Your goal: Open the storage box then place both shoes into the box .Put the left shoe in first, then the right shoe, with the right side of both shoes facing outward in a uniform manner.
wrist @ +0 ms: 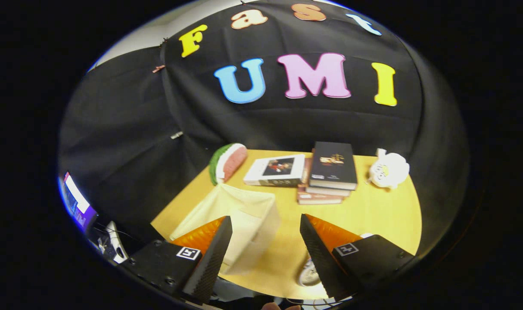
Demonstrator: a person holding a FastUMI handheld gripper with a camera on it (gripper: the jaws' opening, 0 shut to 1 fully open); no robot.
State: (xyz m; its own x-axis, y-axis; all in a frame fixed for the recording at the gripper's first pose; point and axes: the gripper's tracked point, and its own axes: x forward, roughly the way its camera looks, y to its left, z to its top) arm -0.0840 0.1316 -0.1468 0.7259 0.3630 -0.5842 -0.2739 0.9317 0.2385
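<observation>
A cream fabric storage box (240,224) stands on the yellow table (373,211), partly behind my left finger; its top looks open, with the flap leaning off to the left. My gripper (266,228) hovers above the table, open, nothing between its fingers. A white shoe (309,272) peeks out beside my right finger, low near the table's front edge, mostly hidden. A second pale bit (365,235) shows just past the right finger; I cannot tell what it is.
Beyond the box lie a watermelon-slice toy (228,161), a white book (276,170), a stack of books (330,172) with a black one on top, and a white piggy figure (390,168). Left of the table sits a screen (76,200) and cables.
</observation>
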